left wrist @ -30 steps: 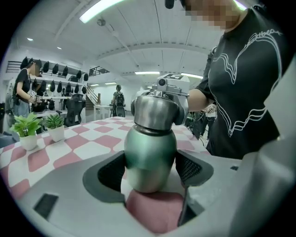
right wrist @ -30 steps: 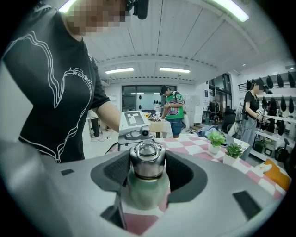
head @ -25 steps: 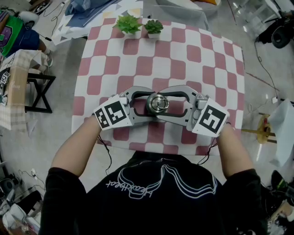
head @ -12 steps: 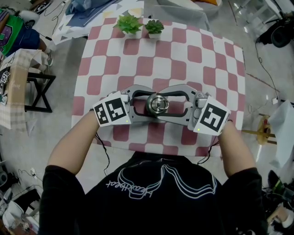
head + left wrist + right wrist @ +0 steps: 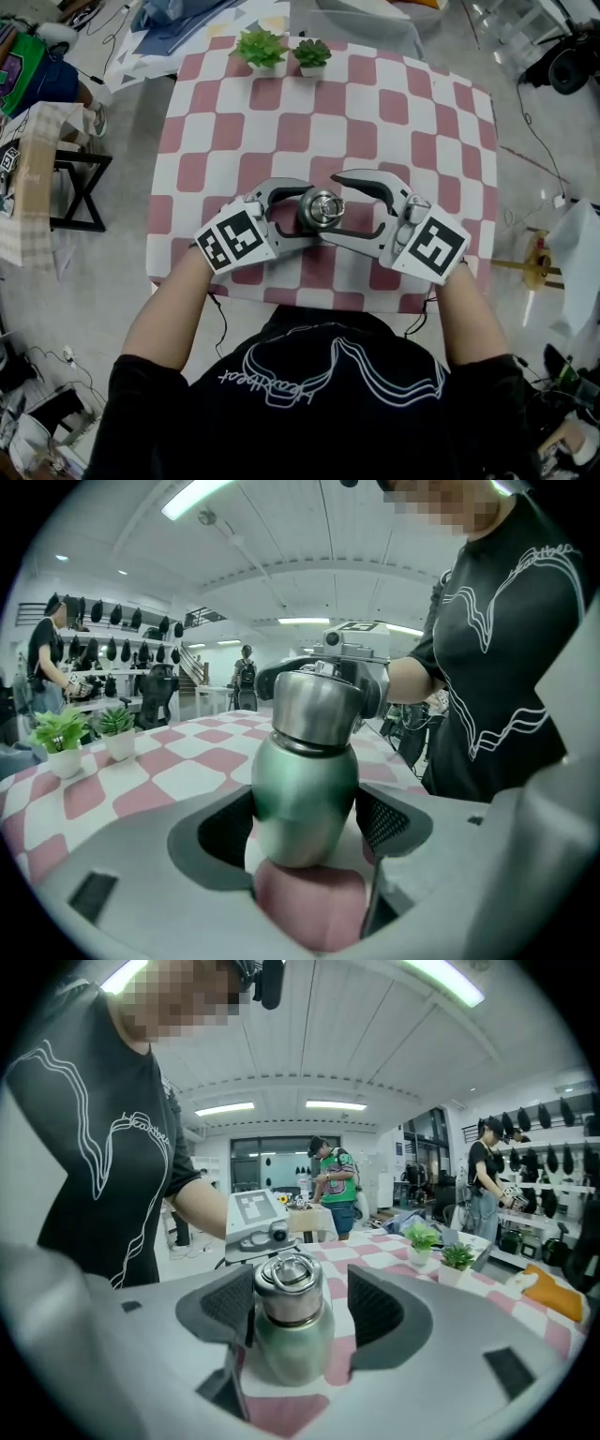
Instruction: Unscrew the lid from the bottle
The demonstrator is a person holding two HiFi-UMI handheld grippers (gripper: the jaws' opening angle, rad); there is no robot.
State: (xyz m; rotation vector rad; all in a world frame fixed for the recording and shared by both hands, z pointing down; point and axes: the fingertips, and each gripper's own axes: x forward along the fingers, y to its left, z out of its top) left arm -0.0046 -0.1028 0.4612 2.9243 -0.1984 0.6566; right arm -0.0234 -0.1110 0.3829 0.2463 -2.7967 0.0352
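A: Catching anything in the left gripper view beyond the head view's top-down glimpse?

B: Pressing both pads of the left gripper (image 5: 302,214) against the rounded green metal bottle (image 5: 305,794), standing upright on the red-and-white checked counter (image 5: 394,108), toward its near edge.

A: And looking along the right gripper (image 5: 332,206)?

B: Opening around the shiny steel ring-topped lid (image 5: 289,1288); sitting close at one pad, gapping clearly at the other, gripping nothing.
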